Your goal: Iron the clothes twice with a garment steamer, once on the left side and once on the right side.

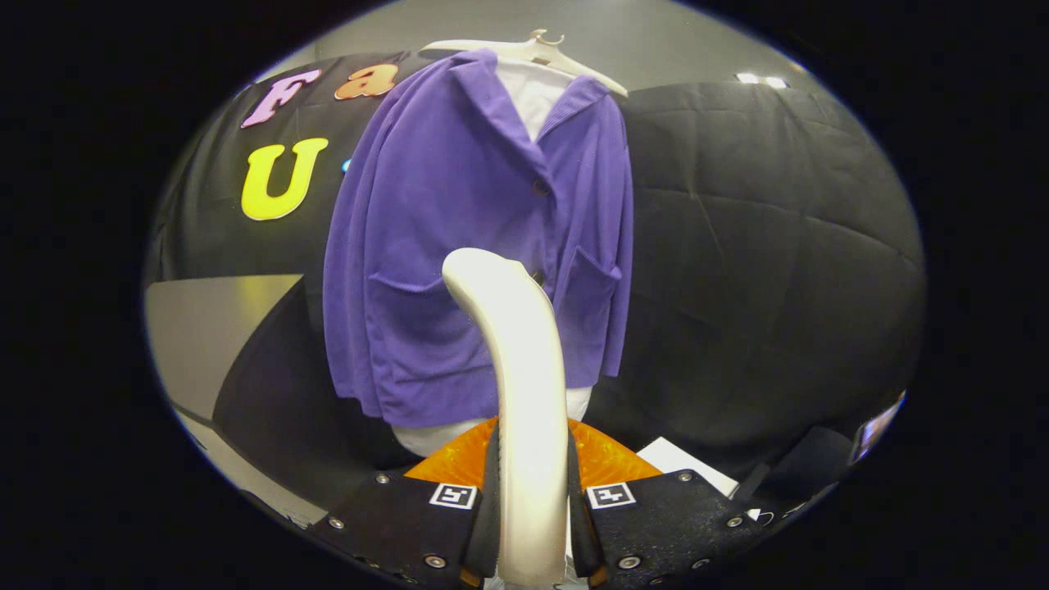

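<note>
The tool (pixel 533 524) is clamped on the pale handle of the garment steamer (pixel 516 385), with one finger pressing on each side of it, so the jaws stand narrow with the handle filling the gap between them. From that grip the handle rises straight ahead of the fingers and curves over at its rounded top toward the left, where it overlaps the lower front of the purple jacket (pixel 459 238). Just ahead of the fingers, low down on either side of the handle, an orange, translucent part (pixel 606 459) shows; whether it belongs to the steamer cannot be told for sure. The jacket hangs beyond the steamer, front toward the tool, on a light-coloured hanger (pixel 537 49) whose hook shows at the top. Its collar lies open over a white garment (pixel 533 94) worn underneath, and the white hem shows again below the jacket's lower edge, just behind the handle. The jacket is buttoned down the middle, and a patch pocket sits on each side of the front, one to the left of the steamer's top and one to the right. The steamer's top looks close to the cloth between the two pockets, but whether it touches the cloth cannot be told. Behind the jacket hangs the black padded booth wall (pixel 762 246). To the left of the tool, farther off, lies a grey worktop (pixel 213 328), and to the right, near the fingers, a white sheet (pixel 680 460) lies flat.
</note>
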Action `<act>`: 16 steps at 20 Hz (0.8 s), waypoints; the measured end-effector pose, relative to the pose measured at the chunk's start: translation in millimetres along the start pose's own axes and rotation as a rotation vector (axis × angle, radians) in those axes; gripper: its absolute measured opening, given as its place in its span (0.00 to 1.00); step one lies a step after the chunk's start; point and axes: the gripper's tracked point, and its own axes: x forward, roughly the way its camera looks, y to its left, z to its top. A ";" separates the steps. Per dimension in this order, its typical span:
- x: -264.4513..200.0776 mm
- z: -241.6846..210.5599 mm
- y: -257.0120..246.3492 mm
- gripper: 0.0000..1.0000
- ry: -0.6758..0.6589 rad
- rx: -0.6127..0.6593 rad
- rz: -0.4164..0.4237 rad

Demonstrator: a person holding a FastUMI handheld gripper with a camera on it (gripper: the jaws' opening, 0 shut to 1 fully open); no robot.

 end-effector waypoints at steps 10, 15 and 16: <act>2.7 152.9 -67.5 0.34 -0.236 0.045 -0.185; 21.4 219.1 -74.8 0.34 -0.335 0.042 -0.208; 26.9 230.8 -76.5 0.34 -0.349 0.045 -0.212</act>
